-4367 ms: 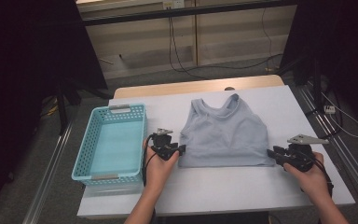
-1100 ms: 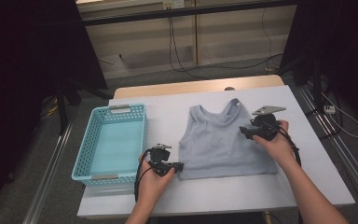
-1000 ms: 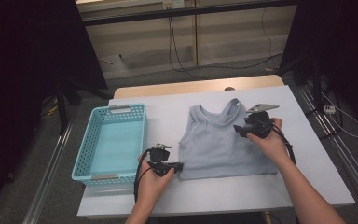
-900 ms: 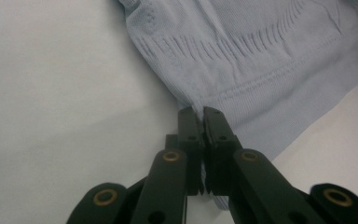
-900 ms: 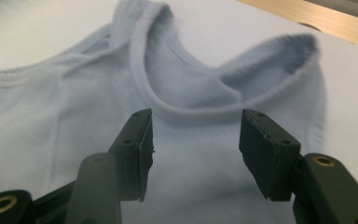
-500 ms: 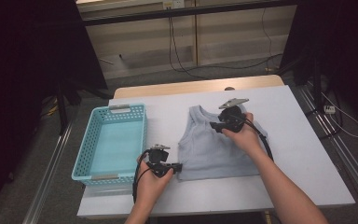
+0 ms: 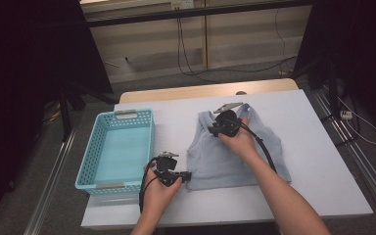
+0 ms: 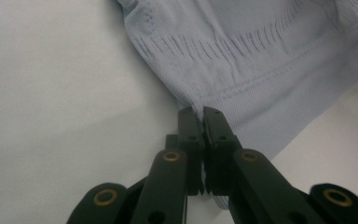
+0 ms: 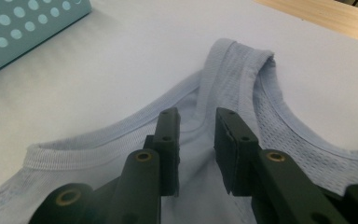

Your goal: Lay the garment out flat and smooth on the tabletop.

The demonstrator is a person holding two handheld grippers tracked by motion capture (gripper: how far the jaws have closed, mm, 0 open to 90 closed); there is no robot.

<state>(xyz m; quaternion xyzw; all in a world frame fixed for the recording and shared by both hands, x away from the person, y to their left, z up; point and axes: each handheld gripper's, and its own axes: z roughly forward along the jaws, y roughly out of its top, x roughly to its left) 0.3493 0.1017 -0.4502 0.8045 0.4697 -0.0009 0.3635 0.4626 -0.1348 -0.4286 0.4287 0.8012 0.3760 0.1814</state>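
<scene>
Lying flat at the centre of the high view, a pale blue knitted tank top (image 7: 235, 152) rests on the white table (image 7: 318, 161), its straps toward the upper part of the frame and its hem toward the lower part. The fabric is fine-ribbed, with a band of short raised ribs and a stitched hem seen in the left gripper view (image 8: 261, 60); a mesh weave shows beside the bound neckline in the right gripper view (image 9: 279, 154).

The left gripper (image 7: 187, 175), at lower centre of the high view, is clenched on the lower left corner of the hem; its black jaws meet on the cloth edge (image 8: 202, 112).

The right gripper (image 7: 211, 131), at upper centre, sits over the neckline. Its jaws have just been closing, with a gap between the pads and the neckline band between them (image 9: 196, 123); no pressure on the cloth is evident.

A turquoise plastic basket (image 7: 90, 161), rectangular with perforated walls, stands at left of the garment, apart from it.
</scene>
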